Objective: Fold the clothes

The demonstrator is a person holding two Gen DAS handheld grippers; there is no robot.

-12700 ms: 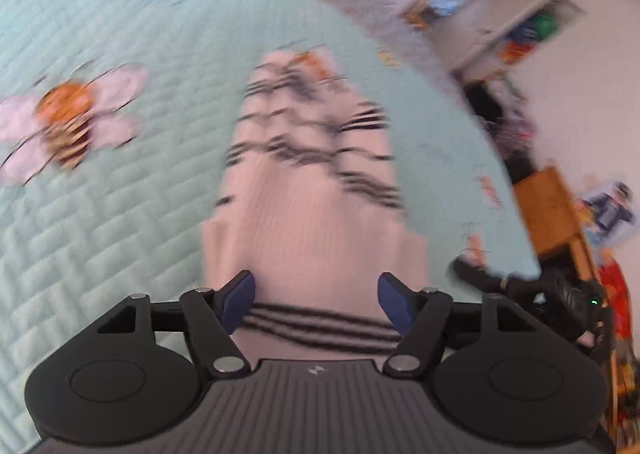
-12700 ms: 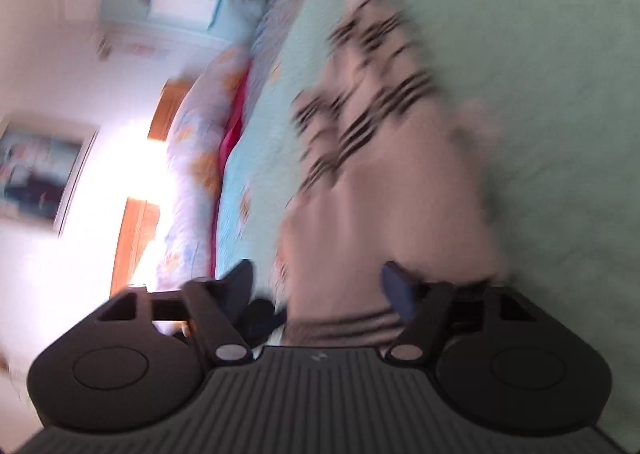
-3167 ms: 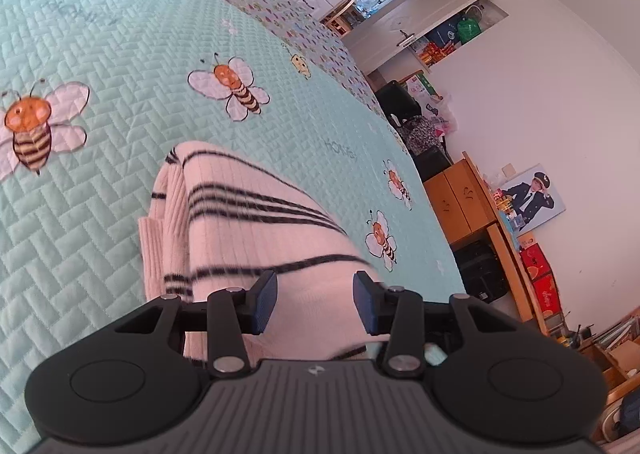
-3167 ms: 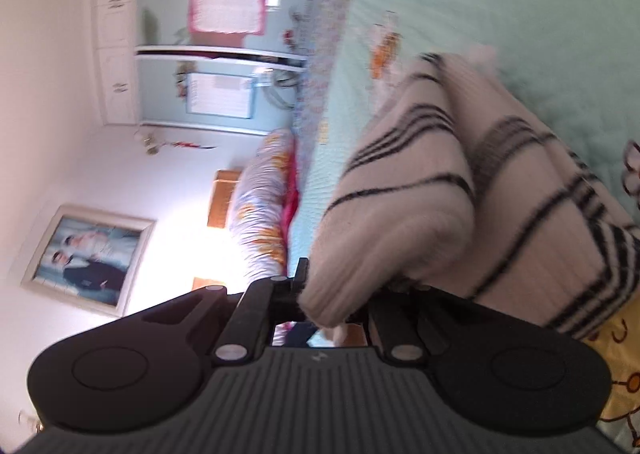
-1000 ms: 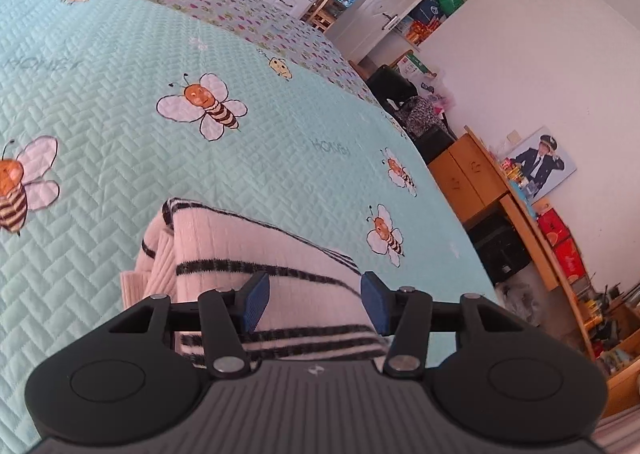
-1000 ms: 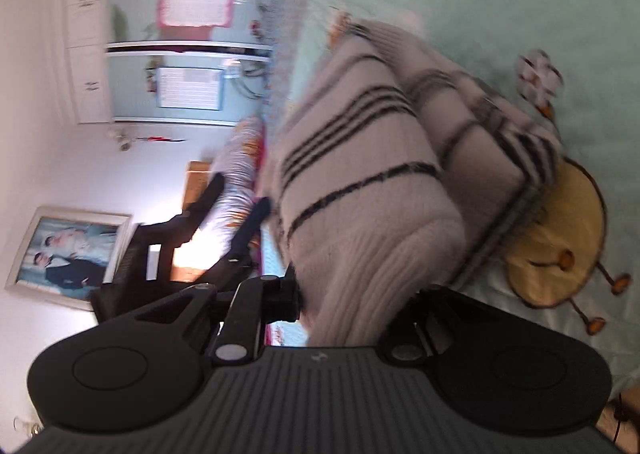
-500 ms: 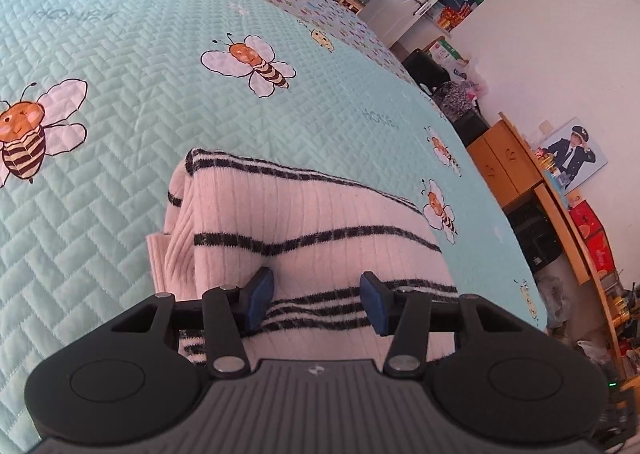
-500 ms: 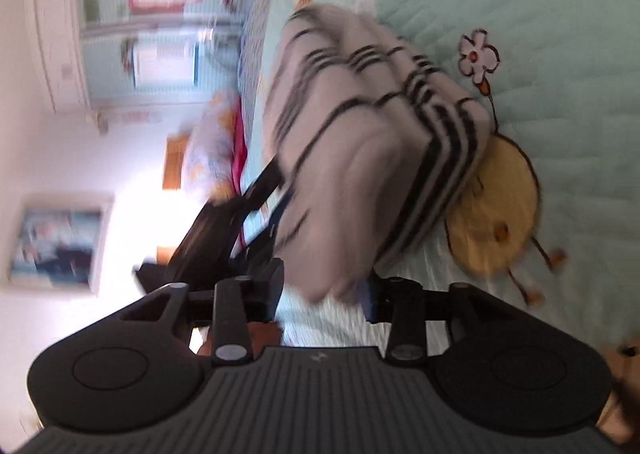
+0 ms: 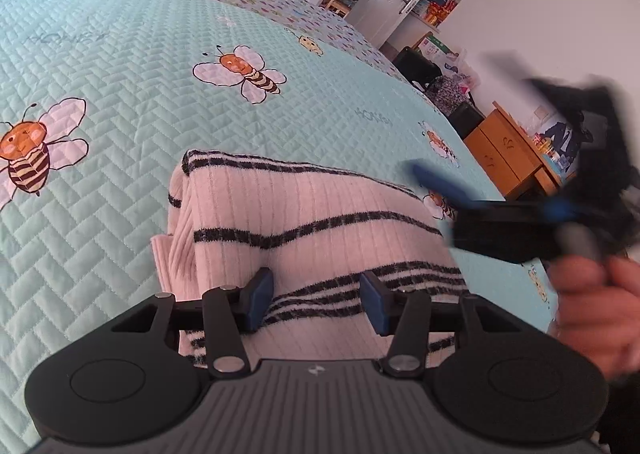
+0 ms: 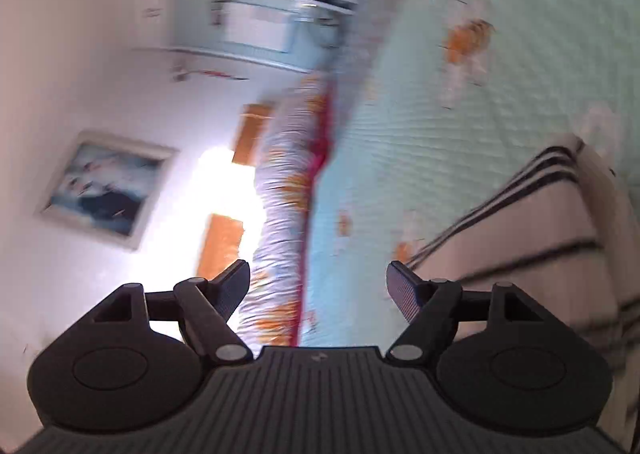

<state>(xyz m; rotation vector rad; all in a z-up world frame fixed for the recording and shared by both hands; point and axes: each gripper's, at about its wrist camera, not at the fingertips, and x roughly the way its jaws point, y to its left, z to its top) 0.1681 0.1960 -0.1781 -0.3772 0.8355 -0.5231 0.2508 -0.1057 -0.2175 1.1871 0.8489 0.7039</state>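
Fig.: fold nearly done. Folded striped sweater [image 9: 312,222] lies on bed quilt [image 9: 120,54], directly ahead of and under left tongs [image 9: 316,300]. Left tongs half-wide, pads straddling the sweater's near edge; whether they pinch the knit can't be told. Right tongs [image 10: 318,290], blurred, jaws opening w/ nothing between them; sweater sits just off their right finger. Right hand [image 9: 592,306] seen beside left tongs.

Step in hand, prob.: letting go after last fold. Next move likely calls for freeing left tongs w/o dragging the stack, then tidying the edges.

Room: bee-print quilt, wardrobe [image 10: 256,14] and framed picture [image 10: 104,190] beyond right tongs, wooden cabinet [image 9: 516,154] far right of left tongs.
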